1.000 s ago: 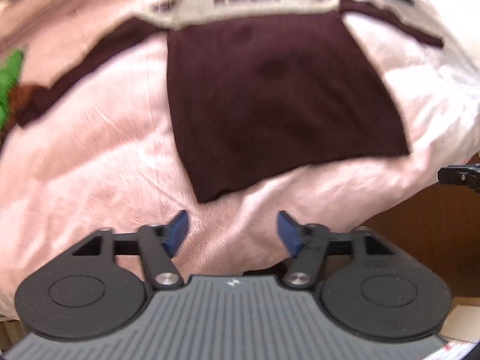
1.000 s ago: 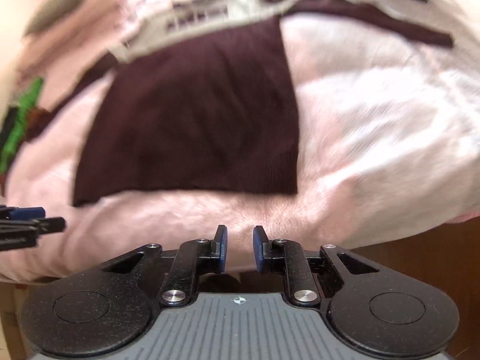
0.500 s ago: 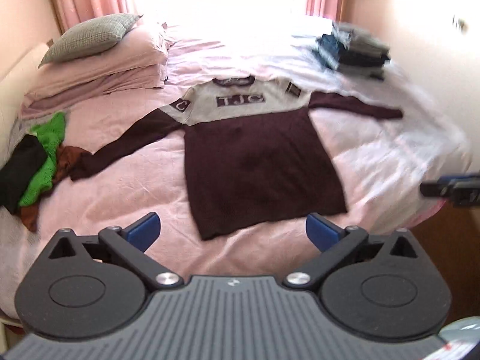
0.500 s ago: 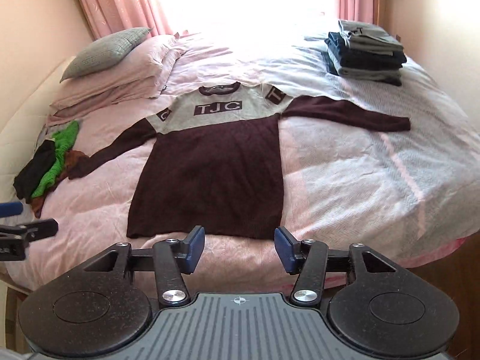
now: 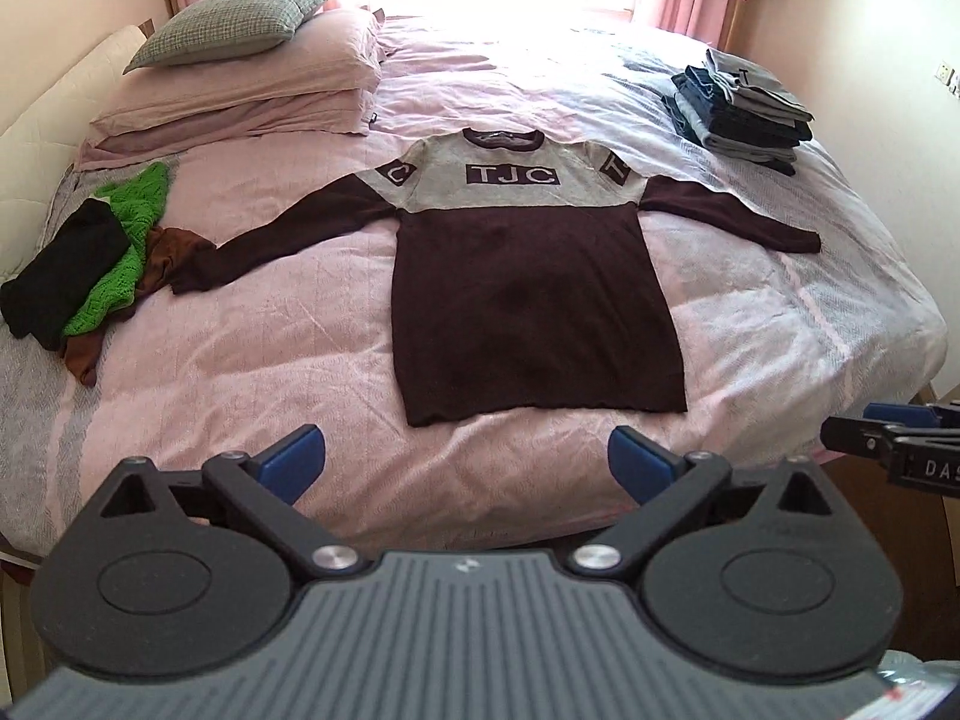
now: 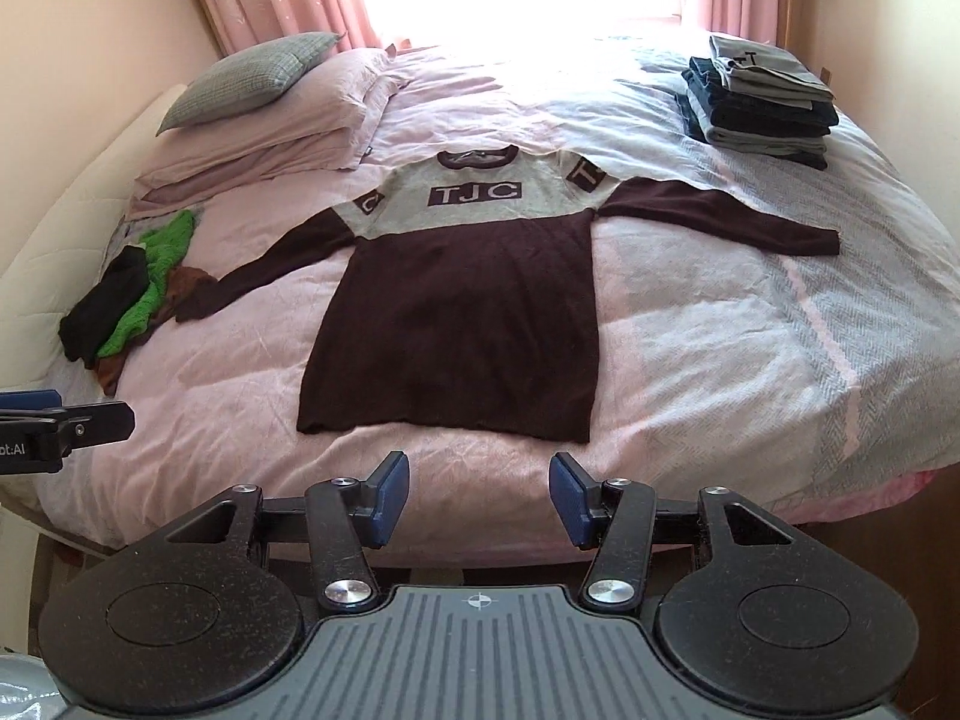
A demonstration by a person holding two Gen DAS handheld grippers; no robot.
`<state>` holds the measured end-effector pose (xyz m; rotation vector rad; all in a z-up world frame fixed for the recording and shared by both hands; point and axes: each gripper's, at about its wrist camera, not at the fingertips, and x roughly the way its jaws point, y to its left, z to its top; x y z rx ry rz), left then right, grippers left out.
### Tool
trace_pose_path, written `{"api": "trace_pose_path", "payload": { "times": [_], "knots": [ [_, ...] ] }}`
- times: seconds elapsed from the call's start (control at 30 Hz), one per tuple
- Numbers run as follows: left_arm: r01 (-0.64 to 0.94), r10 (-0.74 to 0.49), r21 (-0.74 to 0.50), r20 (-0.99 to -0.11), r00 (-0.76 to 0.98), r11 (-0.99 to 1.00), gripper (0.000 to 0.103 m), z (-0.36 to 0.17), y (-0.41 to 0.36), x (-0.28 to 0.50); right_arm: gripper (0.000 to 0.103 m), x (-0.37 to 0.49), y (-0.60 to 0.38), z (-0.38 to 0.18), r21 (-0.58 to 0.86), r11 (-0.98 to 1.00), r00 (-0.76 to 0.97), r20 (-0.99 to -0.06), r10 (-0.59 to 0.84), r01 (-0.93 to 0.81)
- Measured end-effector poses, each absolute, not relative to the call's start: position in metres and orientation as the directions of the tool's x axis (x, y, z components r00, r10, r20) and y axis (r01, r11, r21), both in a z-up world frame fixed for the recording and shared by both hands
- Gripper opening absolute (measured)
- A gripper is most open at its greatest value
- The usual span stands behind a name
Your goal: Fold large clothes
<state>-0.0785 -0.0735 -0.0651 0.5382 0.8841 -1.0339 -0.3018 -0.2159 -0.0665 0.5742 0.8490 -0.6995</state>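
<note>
A dark maroon sweater (image 5: 534,312) (image 6: 468,324) with a grey chest band reading TJC lies flat on the pink bed, sleeves spread out to both sides. My left gripper (image 5: 467,463) hangs wide open over the foot of the bed, short of the sweater's hem, with nothing between its blue pads. My right gripper (image 6: 480,498) is open too, just short of the hem and holding nothing. Each gripper's tip shows at the edge of the other's view: the right gripper (image 5: 888,447) and the left gripper (image 6: 66,426).
A heap of black, green and brown clothes (image 5: 90,276) lies at the bed's left side. A stack of folded clothes (image 5: 744,111) sits at the far right. Pillows (image 5: 240,78) lie at the head. The bed's foot edge (image 6: 840,492) drops to a wooden floor.
Both grippers have pulled back and up from the sweater's hem, so the whole bed now shows. The left opened much wider; the right went from nearly shut to open.
</note>
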Motion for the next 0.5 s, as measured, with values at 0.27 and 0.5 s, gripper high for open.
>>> {"api": "trace_pose_path", "payload": {
  "times": [0.27, 0.5],
  "knots": [
    [0.904, -0.485, -0.003, -0.844, 0.228, 0.429, 0.099, -0.068, -0.070, -0.084, 0.049, -0.307, -0.207, -0.074, 0.177, 0.630, 0.446, -0.844, -0.298, 0.756],
    [0.907, -0.483, -0.002, -0.847, 0.223, 0.422, 0.099, -0.069, -0.068, -0.085, 0.049, -0.306, -0.202, -0.074, 0.171, 0.629, 0.438, -0.848, -0.298, 0.758]
  ]
}}
